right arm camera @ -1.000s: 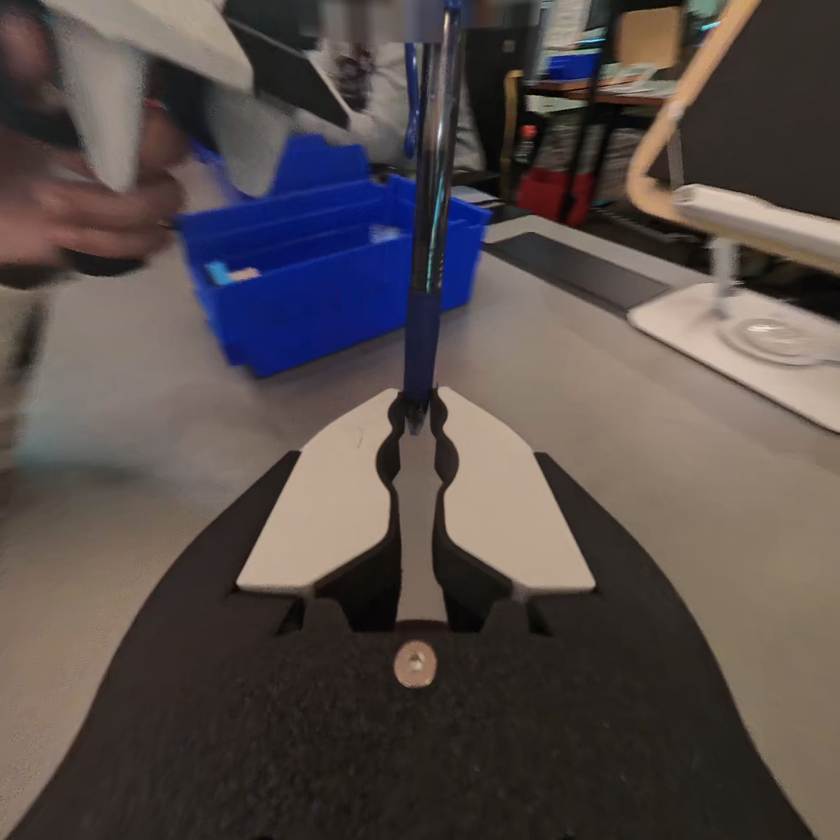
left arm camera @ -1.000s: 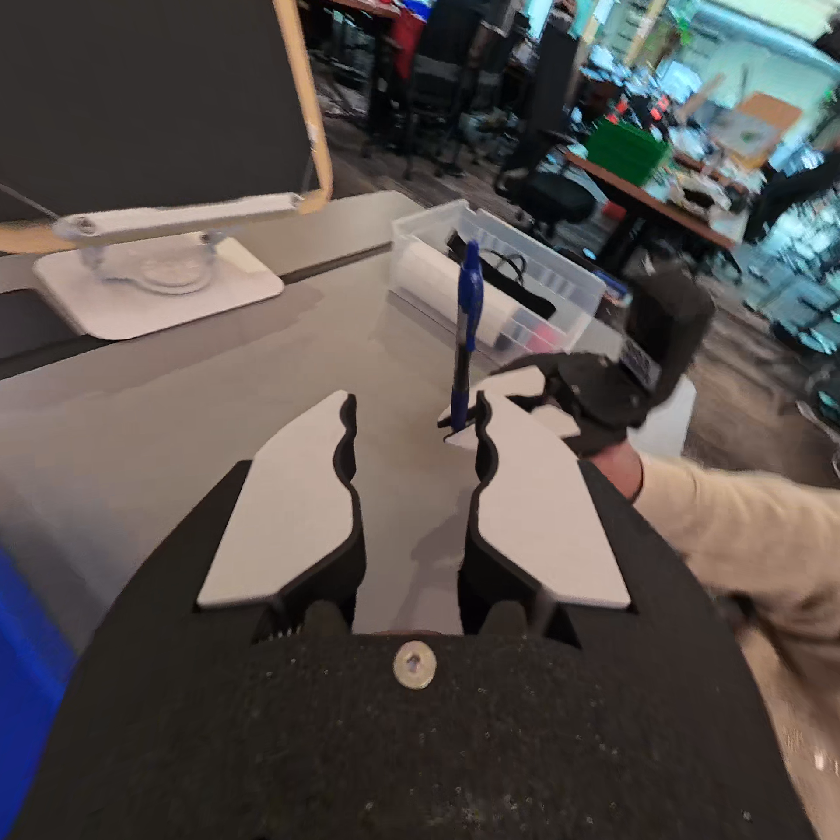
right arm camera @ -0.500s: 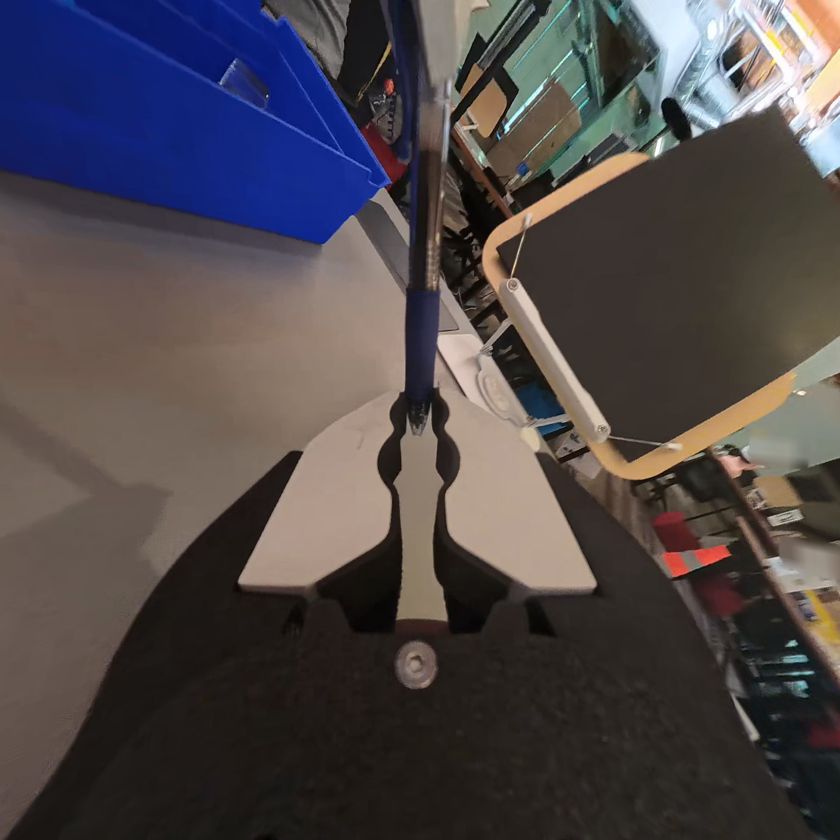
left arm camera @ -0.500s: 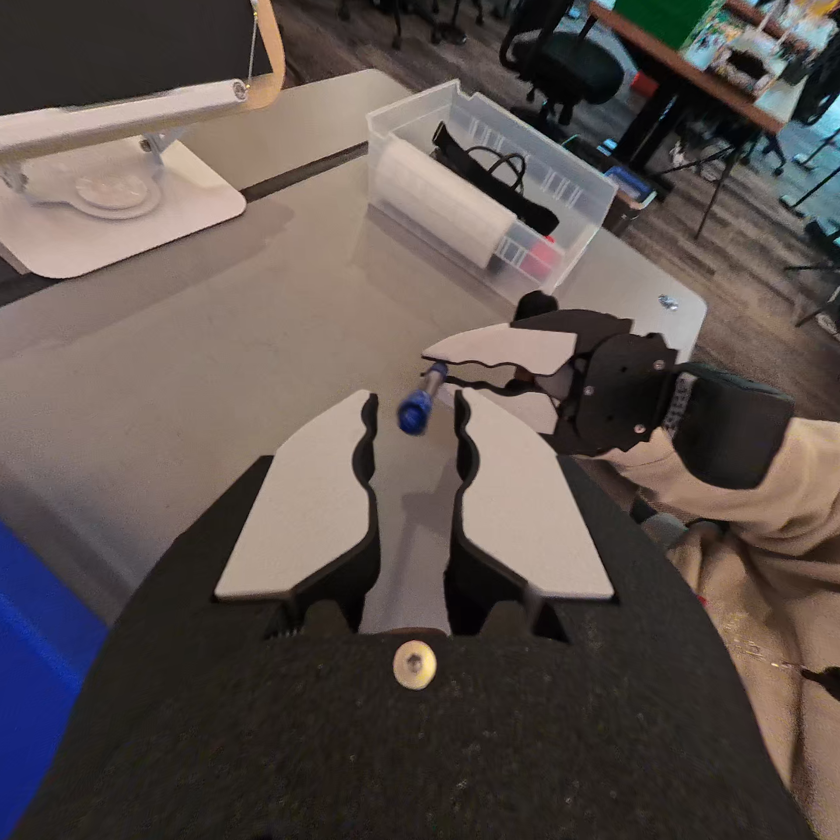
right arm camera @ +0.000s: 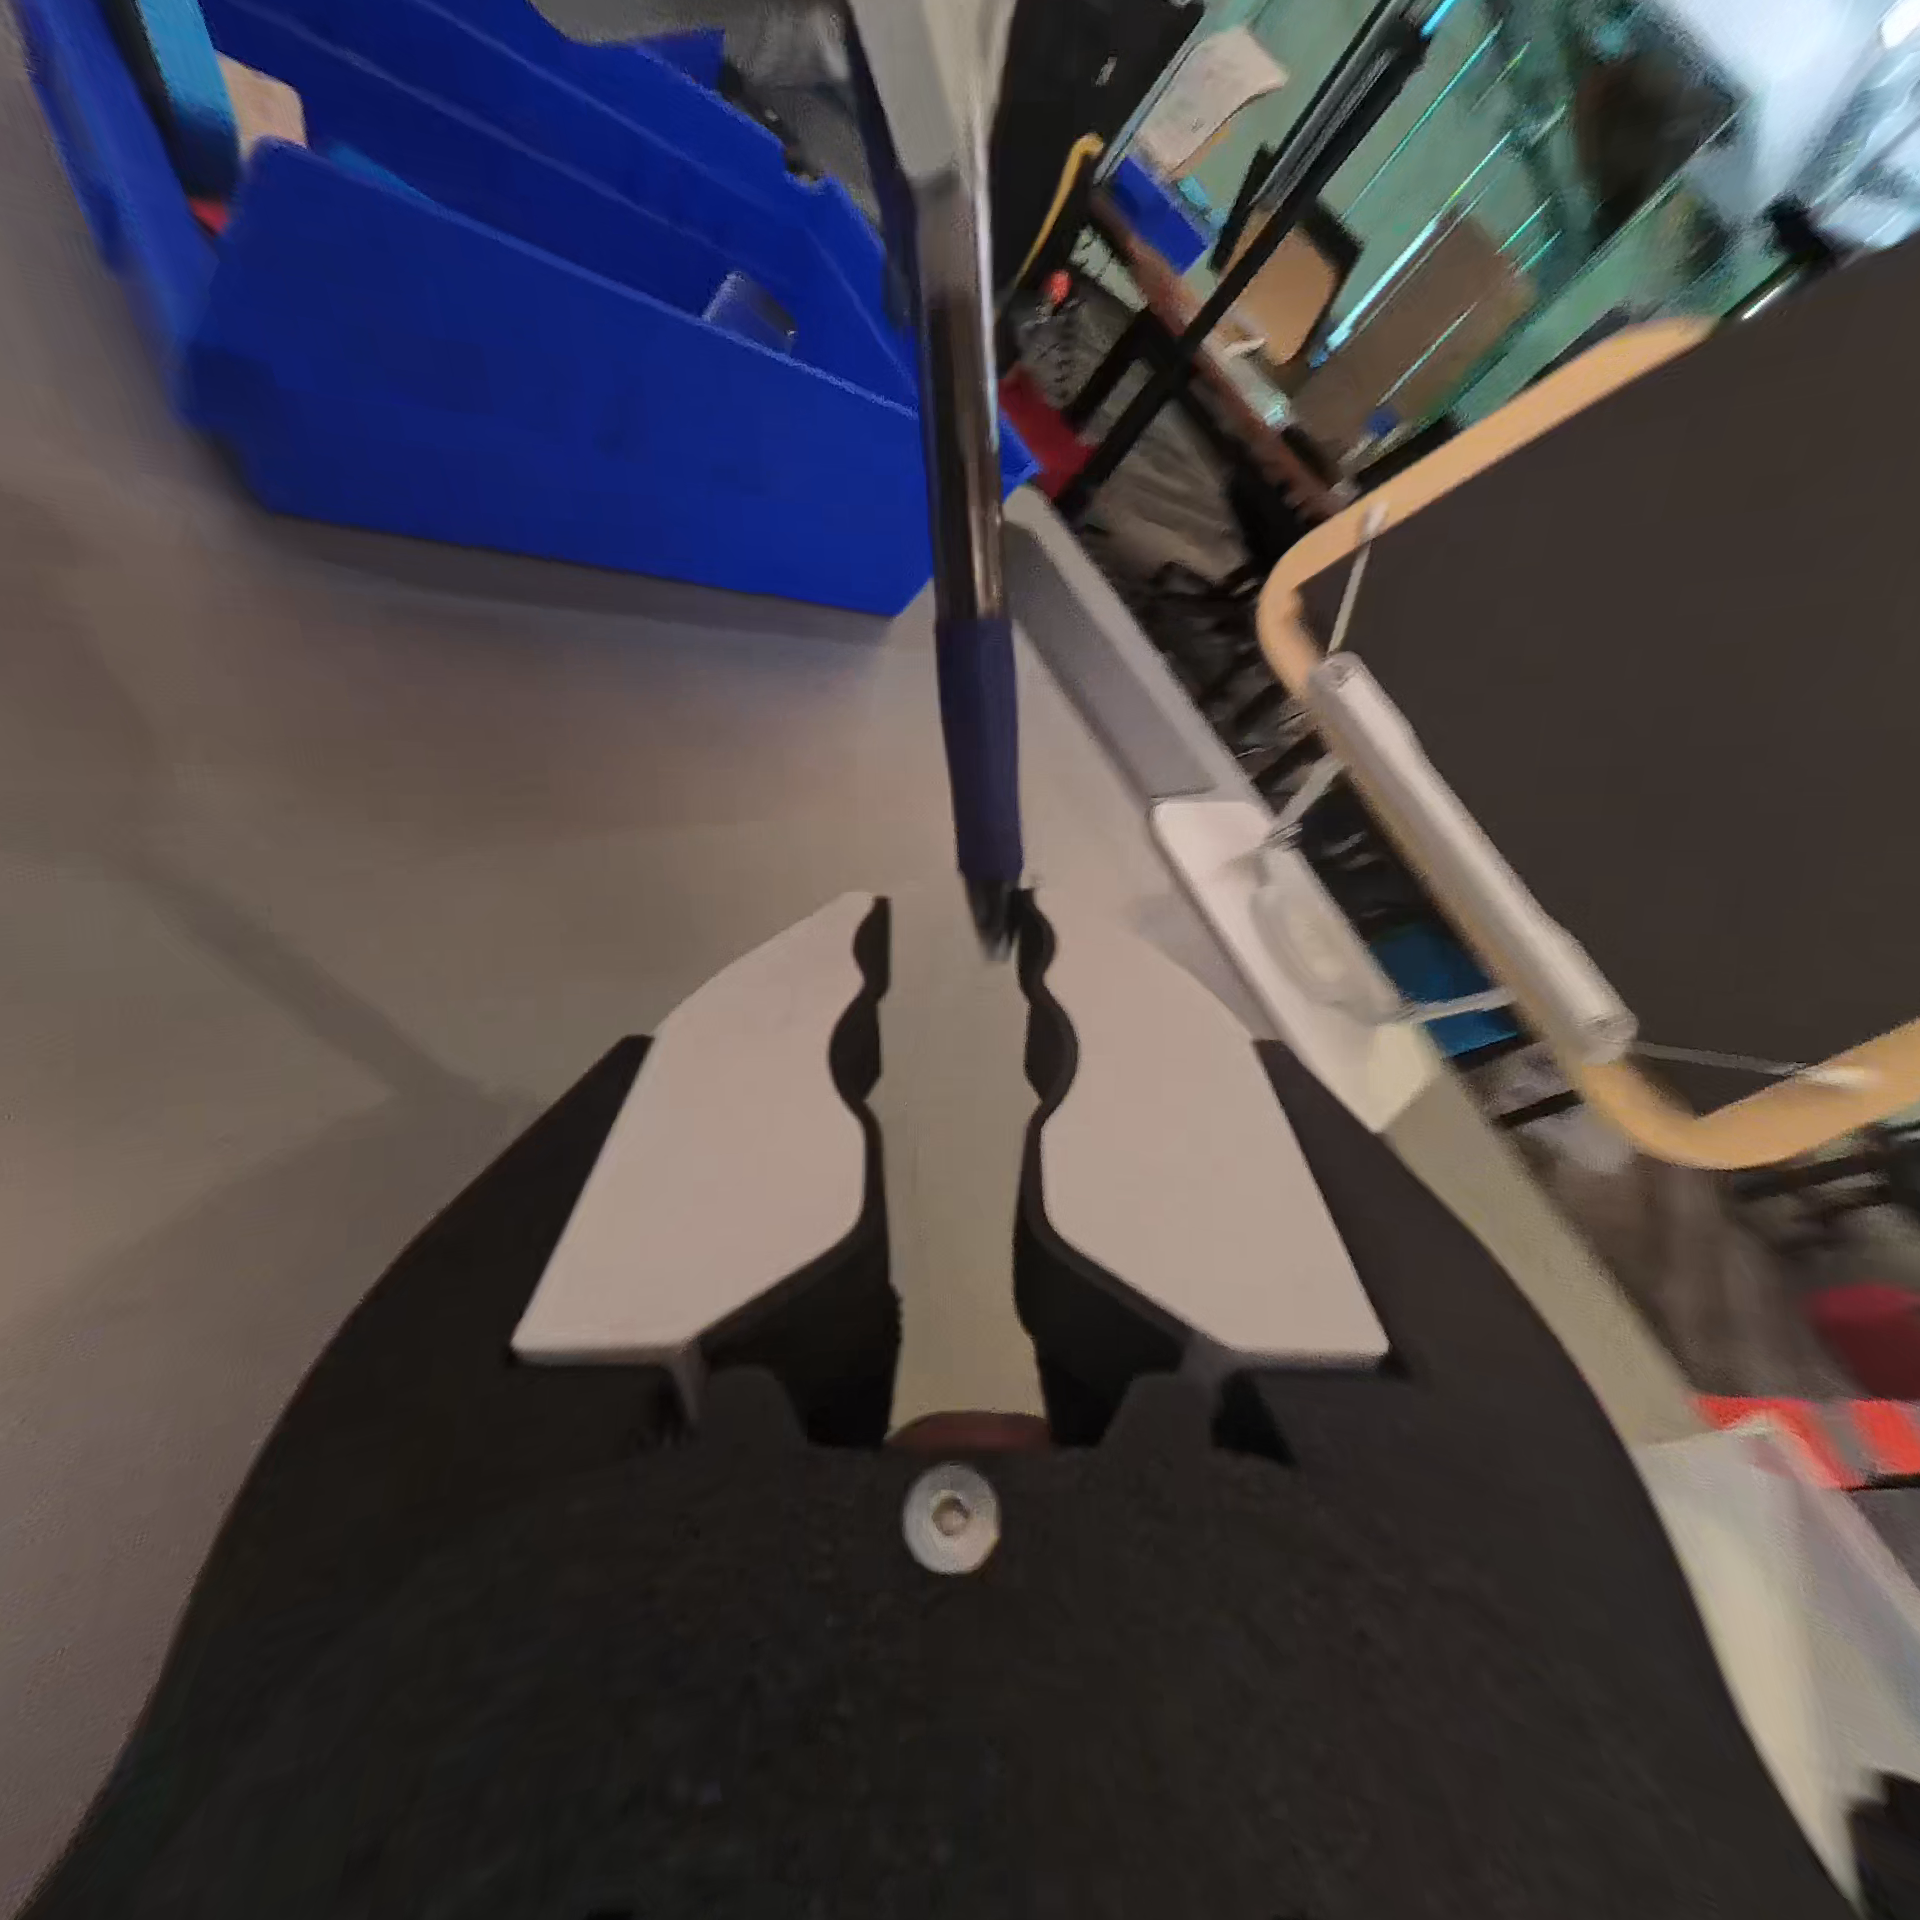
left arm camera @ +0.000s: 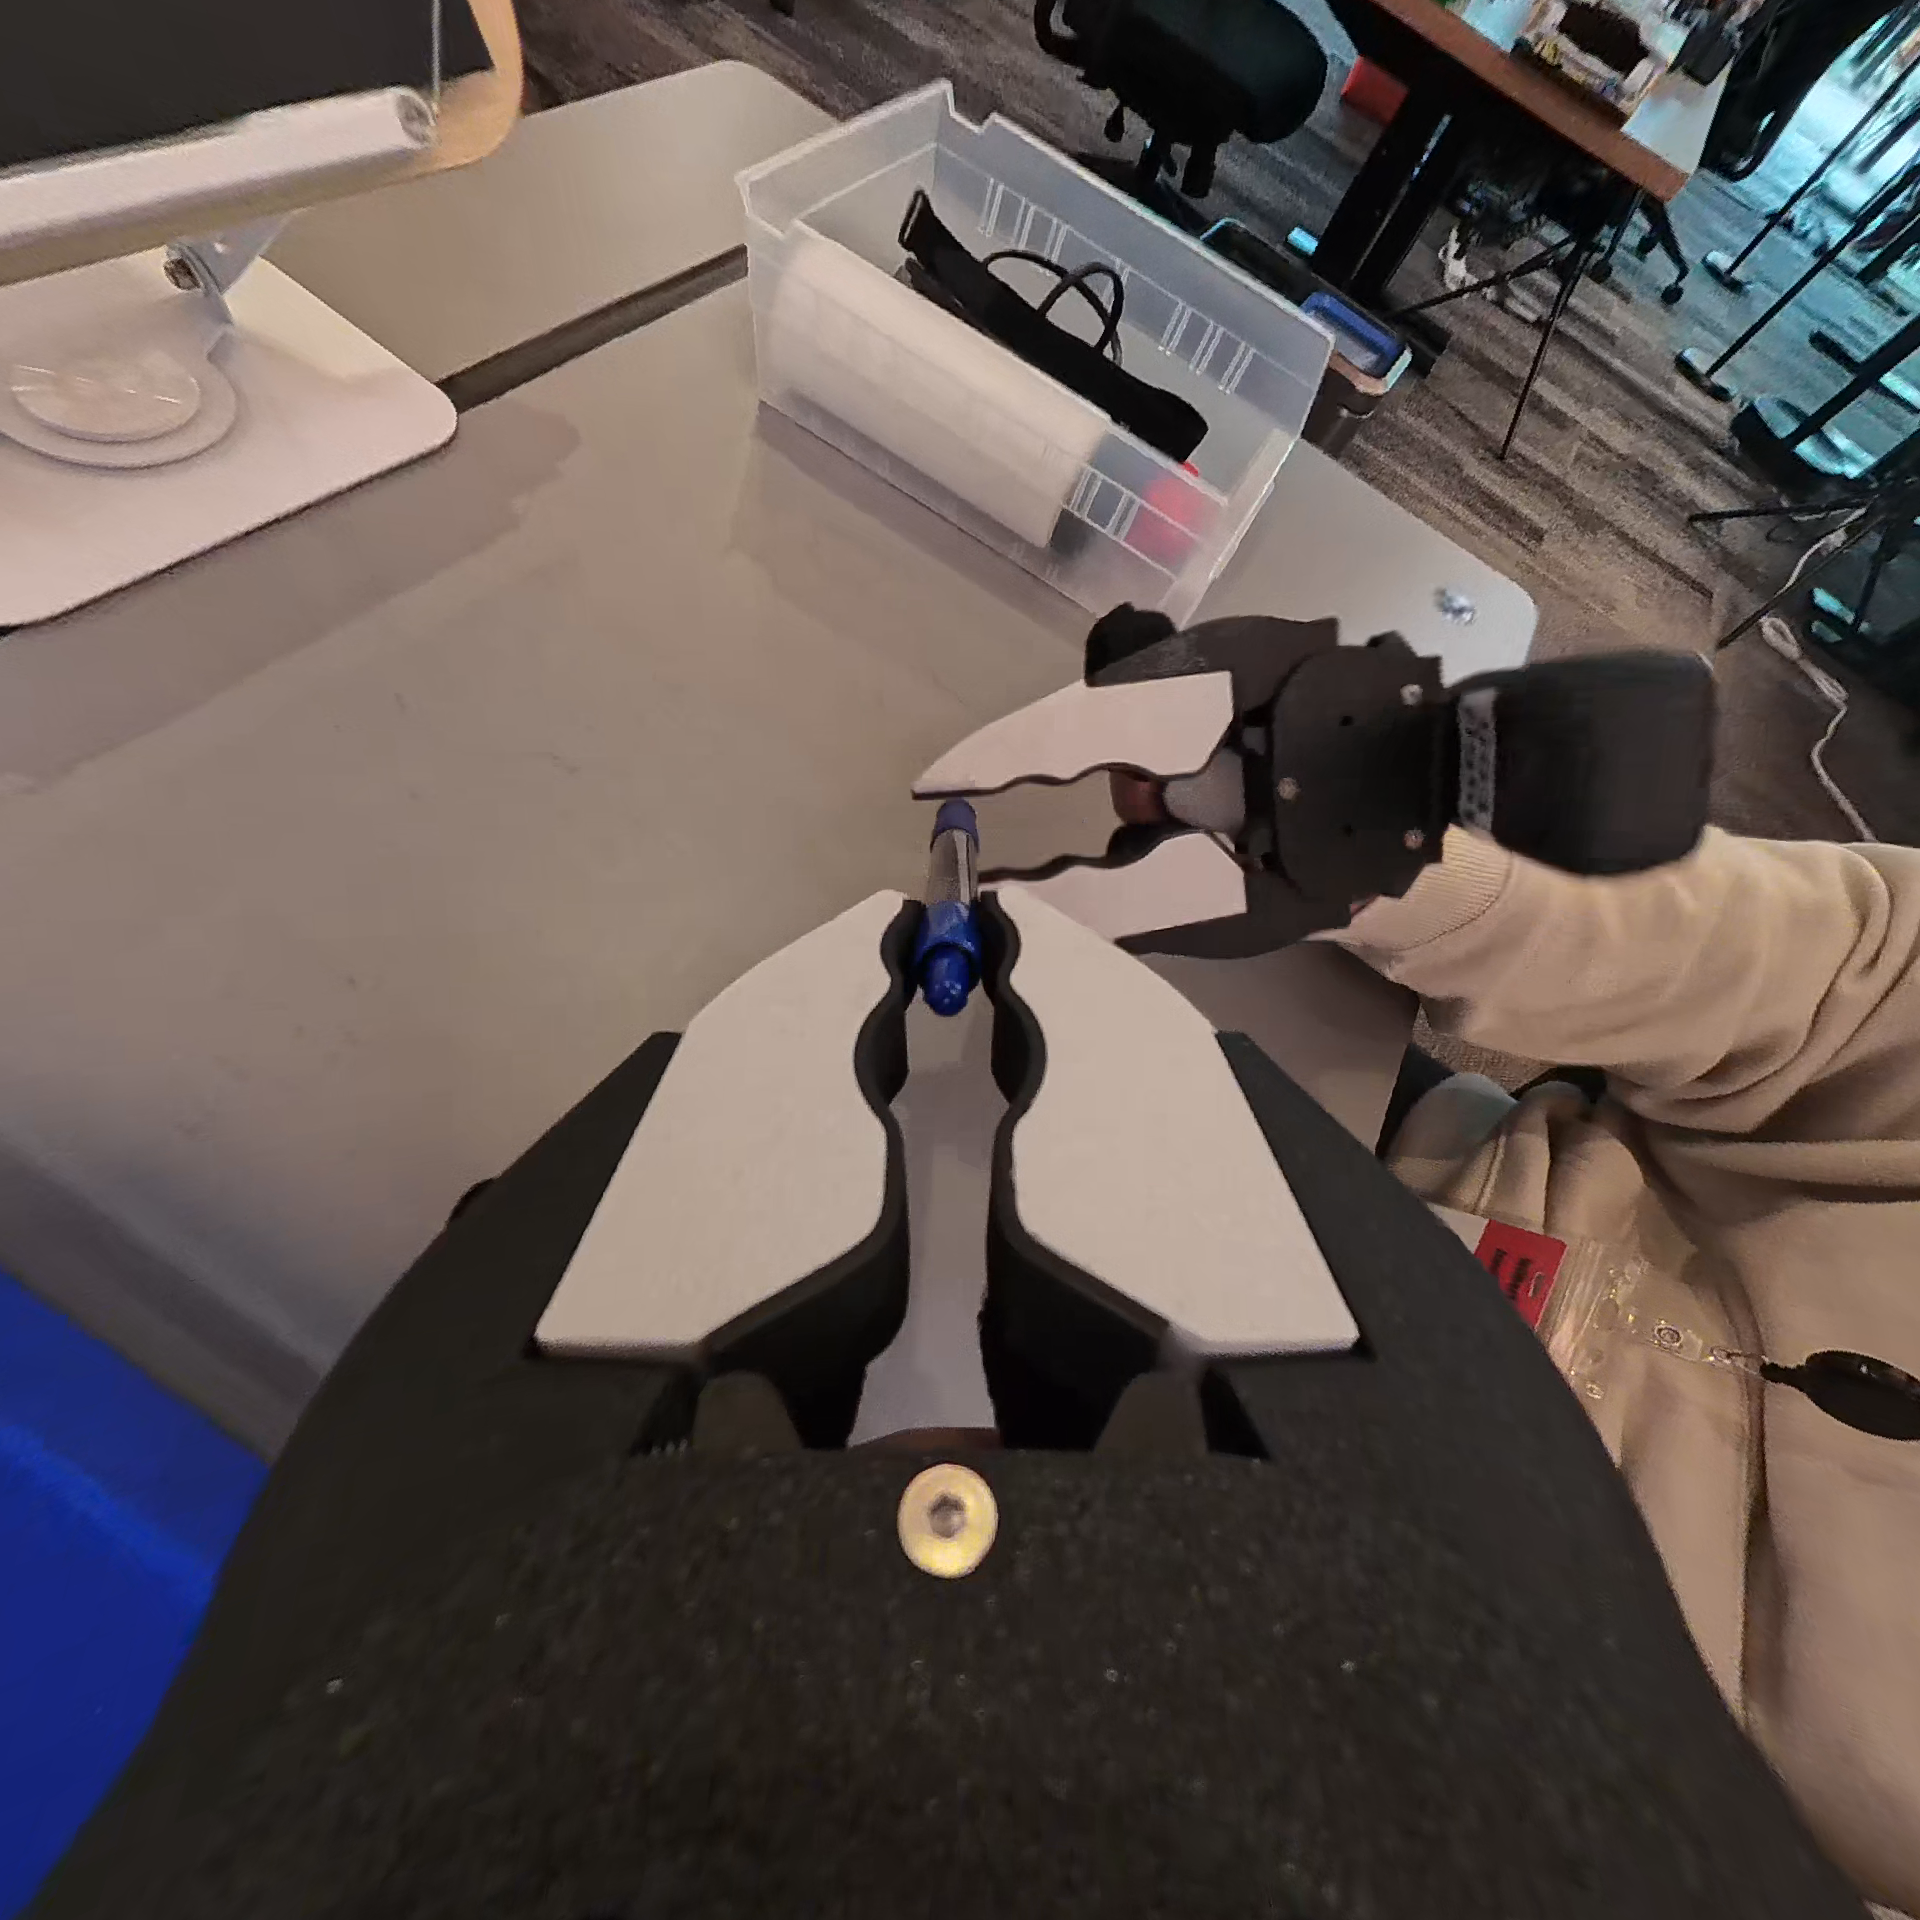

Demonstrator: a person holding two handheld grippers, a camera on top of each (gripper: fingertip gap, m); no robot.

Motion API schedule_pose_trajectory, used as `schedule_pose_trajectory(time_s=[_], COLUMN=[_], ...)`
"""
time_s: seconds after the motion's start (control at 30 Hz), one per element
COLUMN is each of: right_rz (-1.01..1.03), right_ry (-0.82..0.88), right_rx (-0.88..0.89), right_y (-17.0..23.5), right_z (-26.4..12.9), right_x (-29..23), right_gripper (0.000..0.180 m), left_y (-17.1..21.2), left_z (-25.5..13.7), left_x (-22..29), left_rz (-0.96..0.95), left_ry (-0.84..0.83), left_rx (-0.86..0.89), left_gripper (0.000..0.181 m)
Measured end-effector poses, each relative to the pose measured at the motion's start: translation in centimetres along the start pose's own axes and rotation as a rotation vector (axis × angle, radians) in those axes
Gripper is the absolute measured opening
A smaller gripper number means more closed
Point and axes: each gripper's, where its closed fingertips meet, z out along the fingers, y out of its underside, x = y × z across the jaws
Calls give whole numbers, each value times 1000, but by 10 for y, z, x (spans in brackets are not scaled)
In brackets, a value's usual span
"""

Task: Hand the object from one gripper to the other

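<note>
The left gripper (left arm camera: pixel 943 925) is clamping the blue pen (left arm camera: pixel 948 961) near its cap end; the right gripper (right arm camera: pixel 954 914), fingers parted beside the pen's tip, should be backing straight off

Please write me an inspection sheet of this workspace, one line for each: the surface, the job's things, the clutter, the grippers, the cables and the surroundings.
Surface: grey table, bare in the middle.
Job's things: blue pen, clamped at its rear end by the left hand-held gripper, tip toward the right one.
Clutter: clear bin holding a white roll and black straps; blue bin; white stand base.
Grippers: left hand-held gripper shut on the pen; right hand-held gripper open, its fingers around the pen's tip.
Cables: nothing seen on the table; a white cord on the floor.
Surroundings: office chair, wooden desk, a person's beige sleeve.
</note>
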Motion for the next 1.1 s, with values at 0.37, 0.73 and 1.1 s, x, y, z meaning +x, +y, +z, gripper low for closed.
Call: schedule_pose_trajectory(time_s=[0.37,0.73,1.1], right_rz=[1158,1203,1108], right_ry=[-791,-817,-724], right_rx=[574,667,604], right_y=[-45,-64,-49], right_z=[-39,-48,-48], right_x=[14,17,24], right_gripper=[63,25,11], left_y=[-29,-15,-6], left_z=[-40,3,11], left_x=[-8,13,15], left_rz=[-149,-155,-81], left_ry=[345,440,295], left_rx=[364,306,276], left_gripper=[10,10,40])
